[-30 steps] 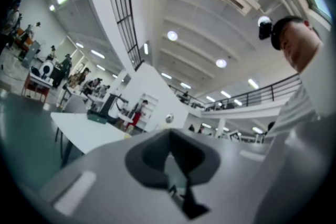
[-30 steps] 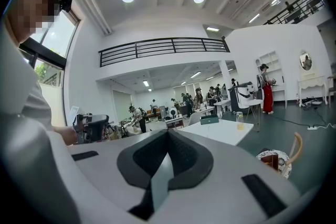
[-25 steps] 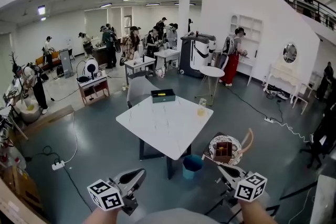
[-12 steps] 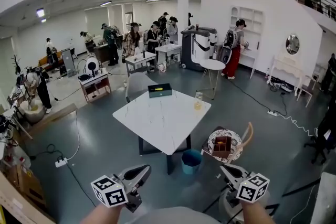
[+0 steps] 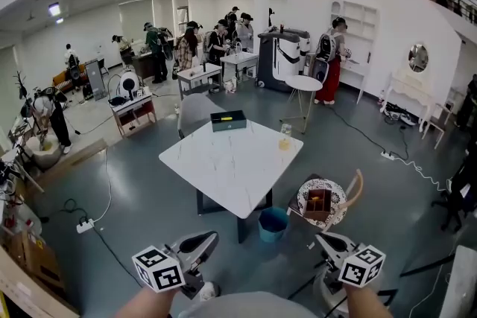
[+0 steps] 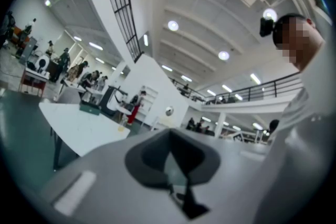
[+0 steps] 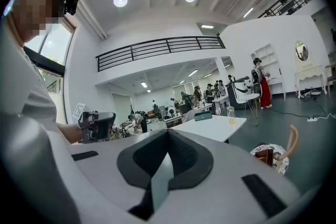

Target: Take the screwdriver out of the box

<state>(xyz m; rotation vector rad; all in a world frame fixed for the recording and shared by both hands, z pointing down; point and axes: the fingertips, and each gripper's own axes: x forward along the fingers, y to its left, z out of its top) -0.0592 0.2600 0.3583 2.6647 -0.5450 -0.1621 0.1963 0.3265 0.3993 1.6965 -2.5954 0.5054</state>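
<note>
**A:** Nearest the viewer, what state are the tools in?

**B:** The left tongs [image 5: 211,237] and the right tongs [image 5: 320,239] are each pressed together with nothing between them. Both are held low, well short of the desk [image 5: 223,175].

**A:** And the screwdriver?

**B:** It is presumed to lie inside the dark box [image 5: 228,120] at the desk's far edge. A yellow streak shows in the box, too small to identify. A cup [image 5: 285,138] stands near the box, by the desk's right edge.

**A:** How should it handle?

**B:** It is judged light and stiff, though a round handle may roll or slip. It is best pinched across the handle's middle, with one pair of tongs spread first. It can then be lifted straight out, clear of the box wall, while the other pair steadies the box.
</note>
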